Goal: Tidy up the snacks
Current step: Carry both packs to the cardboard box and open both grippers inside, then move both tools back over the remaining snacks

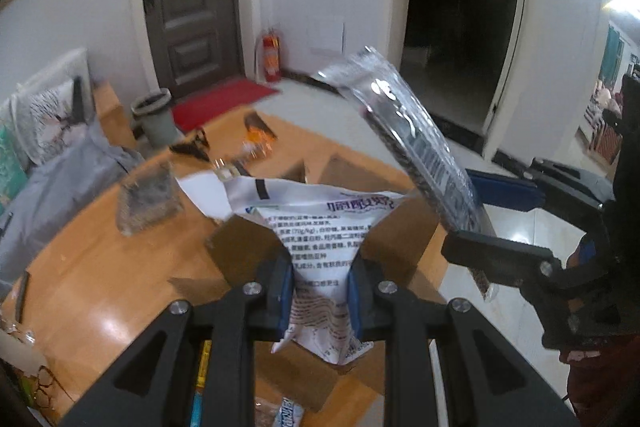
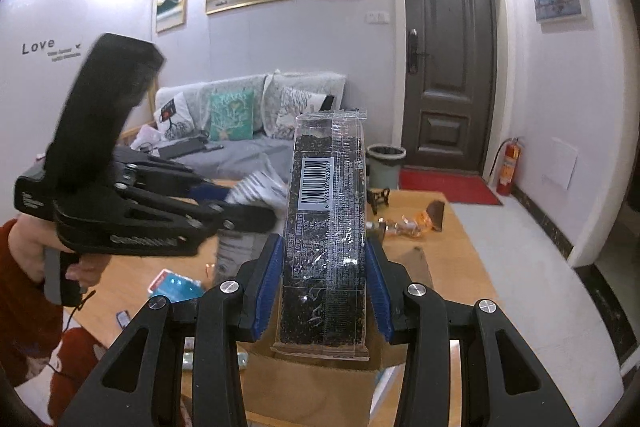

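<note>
My left gripper (image 1: 320, 291) is shut on a white snack bag (image 1: 320, 227) with printed text, held above an open cardboard box (image 1: 396, 239) on the wooden table (image 1: 100, 267). My right gripper (image 2: 324, 287) is shut on a long clear packet of dark seed bars (image 2: 326, 219) with a barcode, standing upright over the box (image 2: 308, 383). In the left wrist view that packet (image 1: 416, 155) slants up at the right, pinched by the right gripper (image 1: 496, 227). The right wrist view shows the left gripper (image 2: 256, 217) at the left, with a hand in a red sleeve (image 2: 28, 243) on its handle.
Loose snacks lie on the table: an orange wrapped one (image 1: 258, 141), a clear packet of dark pieces (image 1: 148, 199), a blue packet (image 2: 176, 285). A grey bin (image 1: 156, 119), red doormat (image 1: 224, 103) and fire extinguisher (image 1: 271, 55) stand by the door. A sofa with cushions (image 2: 232, 115) is behind.
</note>
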`<state>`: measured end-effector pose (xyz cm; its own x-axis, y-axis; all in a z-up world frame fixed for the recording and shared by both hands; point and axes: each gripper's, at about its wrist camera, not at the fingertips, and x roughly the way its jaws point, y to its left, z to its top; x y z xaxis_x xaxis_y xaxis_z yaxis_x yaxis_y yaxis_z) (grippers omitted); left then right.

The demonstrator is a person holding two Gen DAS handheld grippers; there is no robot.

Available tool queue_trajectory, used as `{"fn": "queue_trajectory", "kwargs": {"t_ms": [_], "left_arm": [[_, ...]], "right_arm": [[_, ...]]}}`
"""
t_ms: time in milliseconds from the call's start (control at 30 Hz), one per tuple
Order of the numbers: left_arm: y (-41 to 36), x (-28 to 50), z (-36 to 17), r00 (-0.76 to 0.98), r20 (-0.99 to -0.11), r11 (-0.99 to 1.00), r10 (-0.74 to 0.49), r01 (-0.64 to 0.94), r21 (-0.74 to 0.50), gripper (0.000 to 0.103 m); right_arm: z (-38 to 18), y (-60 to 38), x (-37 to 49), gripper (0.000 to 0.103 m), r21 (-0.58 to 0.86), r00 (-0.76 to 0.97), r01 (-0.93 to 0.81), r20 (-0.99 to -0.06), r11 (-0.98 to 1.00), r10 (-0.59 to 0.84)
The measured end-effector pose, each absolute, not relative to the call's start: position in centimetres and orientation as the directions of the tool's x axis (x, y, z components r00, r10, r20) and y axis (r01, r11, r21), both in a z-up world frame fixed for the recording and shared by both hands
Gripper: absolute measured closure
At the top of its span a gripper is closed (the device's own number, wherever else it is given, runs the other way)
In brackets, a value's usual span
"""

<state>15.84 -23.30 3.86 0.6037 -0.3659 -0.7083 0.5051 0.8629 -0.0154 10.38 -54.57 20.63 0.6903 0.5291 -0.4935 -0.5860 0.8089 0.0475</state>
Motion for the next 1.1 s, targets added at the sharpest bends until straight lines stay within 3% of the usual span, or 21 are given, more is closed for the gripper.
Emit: {"fn": "queue_trajectory", "kwargs": {"t_ms": [200, 267, 300, 333, 400, 600, 633, 700, 833, 933, 1000, 1100], "left_arm": [[-24.1, 18.1, -0.7, 0.500, -0.809, 0.867, -0.309, 0.498, -0.023, 0.079], [-23.1, 17.8, -1.0, 0.514, -0.803, 0.874, -0.303, 0.486, -0.019, 0.075], [-22.7, 17.5, -0.5, 0.545, -0.783, 0.878, -0.300, 0.478, -0.003, 0.064], [-22.1, 17.3, -0.1, 0.562, -0.770, 0.879, -0.302, 0.477, 0.004, 0.041], [-21.2, 16.5, 1.1, 0.608, -0.732, 0.883, -0.306, 0.469, 0.021, 0.018], [-18.8, 16.2, 2.7, 0.655, -0.694, 0.891, -0.298, 0.452, 0.045, 0.017], [-18.5, 16.1, 2.8, 0.656, -0.691, 0.893, -0.303, 0.448, 0.033, 0.017], [-17.6, 16.2, 2.7, 0.662, -0.688, 0.902, -0.297, 0.431, 0.026, 0.017], [-16.2, 15.6, 3.0, 0.678, -0.679, 0.913, -0.283, 0.407, 0.026, 0.016], [-15.1, 15.0, 3.2, 0.700, -0.661, 0.923, -0.270, 0.383, 0.028, 0.006], [-14.0, 14.3, 3.6, 0.718, -0.642, 0.930, -0.268, 0.366, 0.021, 0.002], [-12.7, 13.2, 4.2, 0.733, -0.626, 0.937, -0.265, 0.349, 0.013, 0.002]], "right_arm": [[18.1, -54.0, 13.9, 0.066, 0.117, 0.618, -0.598, -0.563, 0.793, 0.549], [17.3, -53.9, 14.9, 0.066, 0.132, 0.594, -0.600, -0.587, 0.789, 0.550], [16.9, -53.7, 15.4, 0.066, 0.134, 0.585, -0.599, -0.600, 0.789, 0.546], [16.5, -53.5, 15.9, 0.066, 0.135, 0.574, -0.599, -0.614, 0.789, 0.542], [15.8, -53.1, 16.5, 0.066, 0.145, 0.557, -0.600, -0.631, 0.787, 0.541], [13.9, -51.7, 17.7, 0.064, 0.166, 0.514, -0.609, -0.662, 0.776, 0.546], [13.6, -51.4, 17.8, 0.063, 0.166, 0.509, -0.612, -0.666, 0.773, 0.546], [13.1, -50.6, 18.5, 0.049, 0.160, 0.502, -0.615, -0.676, 0.772, 0.540], [12.7, -49.6, 18.5, 0.047, 0.130, 0.506, -0.620, -0.688, 0.774, 0.520], [12.9, -49.4, 17.9, 0.045, 0.117, 0.511, -0.623, -0.688, 0.773, 0.516], [13.2, -49.3, 17.4, 0.032, 0.107, 0.524, -0.623, -0.679, 0.775, 0.515], [13.9, -49.1, 16.2, 0.022, 0.089, 0.546, -0.630, -0.656, 0.771, 0.521]]}}
